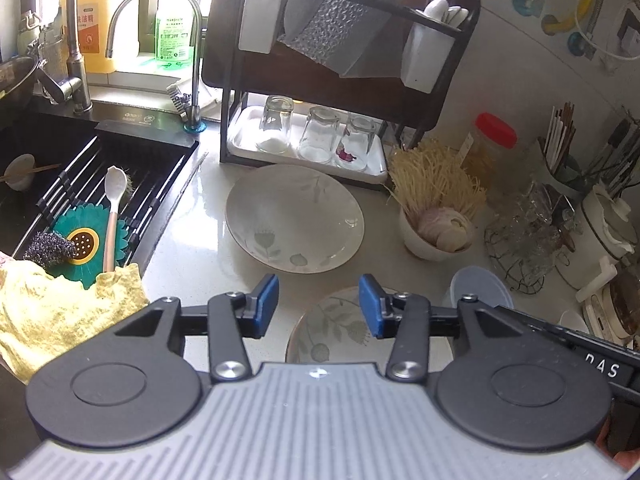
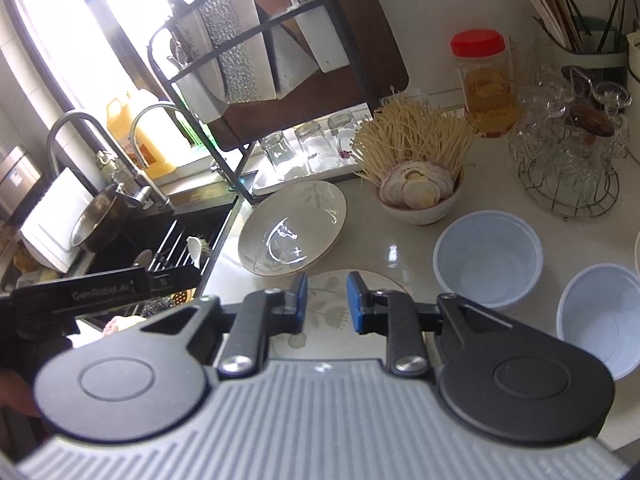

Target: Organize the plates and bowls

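Note:
A large white plate with a leaf print lies on the counter in front of the dish rack; it also shows in the right wrist view. A smaller flowered plate lies nearer, under both grippers. My left gripper is open above the small plate's left part. My right gripper is open, with a narrower gap, above the same plate. Two white plastic bowls stand to the right; one shows in the left wrist view.
A black dish rack with upturned glasses stands at the back. The sink with a spoon, scrubber and yellow cloth is at left. A bowl of noodles and onion, a red-lidded jar, a wire basket of glassware and a chopstick holder crowd the right.

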The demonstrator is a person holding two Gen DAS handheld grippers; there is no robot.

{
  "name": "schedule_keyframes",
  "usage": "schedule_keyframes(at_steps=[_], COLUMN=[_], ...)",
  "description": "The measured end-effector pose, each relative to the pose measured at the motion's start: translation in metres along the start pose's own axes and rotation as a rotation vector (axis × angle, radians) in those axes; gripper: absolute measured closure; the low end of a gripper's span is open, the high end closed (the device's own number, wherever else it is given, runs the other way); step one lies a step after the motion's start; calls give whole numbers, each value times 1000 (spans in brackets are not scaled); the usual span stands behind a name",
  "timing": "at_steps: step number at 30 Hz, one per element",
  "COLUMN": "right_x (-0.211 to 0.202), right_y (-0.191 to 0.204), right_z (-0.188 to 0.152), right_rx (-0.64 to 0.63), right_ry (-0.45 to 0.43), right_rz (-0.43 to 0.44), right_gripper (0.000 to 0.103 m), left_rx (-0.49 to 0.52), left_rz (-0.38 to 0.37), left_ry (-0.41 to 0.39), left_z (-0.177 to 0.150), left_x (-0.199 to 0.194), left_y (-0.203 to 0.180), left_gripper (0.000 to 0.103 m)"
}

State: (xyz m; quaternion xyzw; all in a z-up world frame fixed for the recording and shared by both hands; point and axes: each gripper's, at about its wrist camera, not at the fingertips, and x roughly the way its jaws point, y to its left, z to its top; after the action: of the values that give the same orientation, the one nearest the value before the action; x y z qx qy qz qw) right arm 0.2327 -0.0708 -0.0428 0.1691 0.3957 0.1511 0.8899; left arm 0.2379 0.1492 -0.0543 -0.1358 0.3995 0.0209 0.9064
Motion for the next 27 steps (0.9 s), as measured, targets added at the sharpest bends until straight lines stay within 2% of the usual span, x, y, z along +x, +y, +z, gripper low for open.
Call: schedule_keyframes(at_steps=[1, 3, 4, 10, 21, 27], right_x=[5, 17, 24, 68, 142, 175], right_y=[1, 4, 6, 15, 21, 24], right_z=[2, 5, 7, 19, 24, 25], right_rx=[13, 26, 30, 88, 149, 159], right_ry=[0, 7, 13, 63, 109, 118], right_rz=[-4, -10, -12, -21, -125, -149], right_gripper=[53, 40, 38, 39, 40, 47], left_rx=[-9, -26, -33, -46, -69, -60], left_rz=[-1, 3, 5, 12, -80, -98], left_ry=[7, 25, 33, 80, 180, 191], left_z=[3, 10, 14, 37, 53, 63], left_x=[6, 20, 27, 77, 160, 191], left_y=[6, 19, 24, 59, 102, 115], left_gripper=[51, 51, 51, 51, 51, 51])
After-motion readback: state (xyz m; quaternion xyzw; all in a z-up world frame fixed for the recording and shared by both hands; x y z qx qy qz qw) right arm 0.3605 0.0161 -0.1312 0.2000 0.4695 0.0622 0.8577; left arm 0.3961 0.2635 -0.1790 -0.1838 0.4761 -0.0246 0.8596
